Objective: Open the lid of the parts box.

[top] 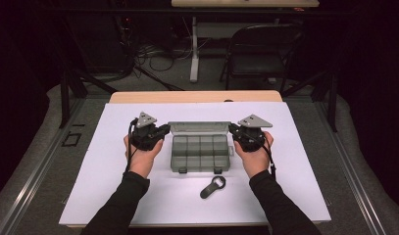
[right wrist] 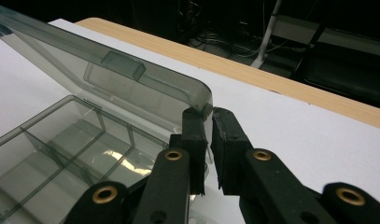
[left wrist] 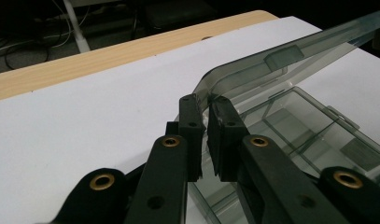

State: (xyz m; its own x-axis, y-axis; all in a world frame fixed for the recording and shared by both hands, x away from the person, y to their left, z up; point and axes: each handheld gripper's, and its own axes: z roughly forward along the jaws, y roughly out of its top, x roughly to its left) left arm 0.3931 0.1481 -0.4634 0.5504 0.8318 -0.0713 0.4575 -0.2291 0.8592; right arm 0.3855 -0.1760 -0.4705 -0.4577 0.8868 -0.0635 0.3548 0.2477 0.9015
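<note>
— So, where do the tongs stand?

— Left gripper (top: pixel 163 131) pinches the lid's (top: pixel 199 128) left corner; right gripper (top: pixel 233 130) pinches its right corner. In the left gripper view the pads (left wrist: pixel 193 122) press on the corner of the lid (left wrist: pixel 271 60) with only its thin edge between them. In the right gripper view it is the same at the other corner of the lid (right wrist: pixel 108 74).

— And the box?

— One clear box (top: pixel 200 152), at the middle of the white sheet (top: pixel 113 147), straight between the two grippers. Its lid is raised and tilted back, hinged at the far side; the tray lies flat, divided into compartments, two latches on its near edge.

— Room to move?

— Bare sheet lies to the left of the left hand (top: pixel 140 156) and to the right of the right hand (top: pixel 256 156), and a strip behind the lid before the wooden table edge (top: pixel 197 96). On the near side one black opener (top: pixel 212 187) lies just in front of the box, between the forearms, apart from both.

— Counts?

— Two grippers, one box with one lid, one opener. Beyond the table, one chair (top: pixel 263 54) on the floor, well apart.
</note>
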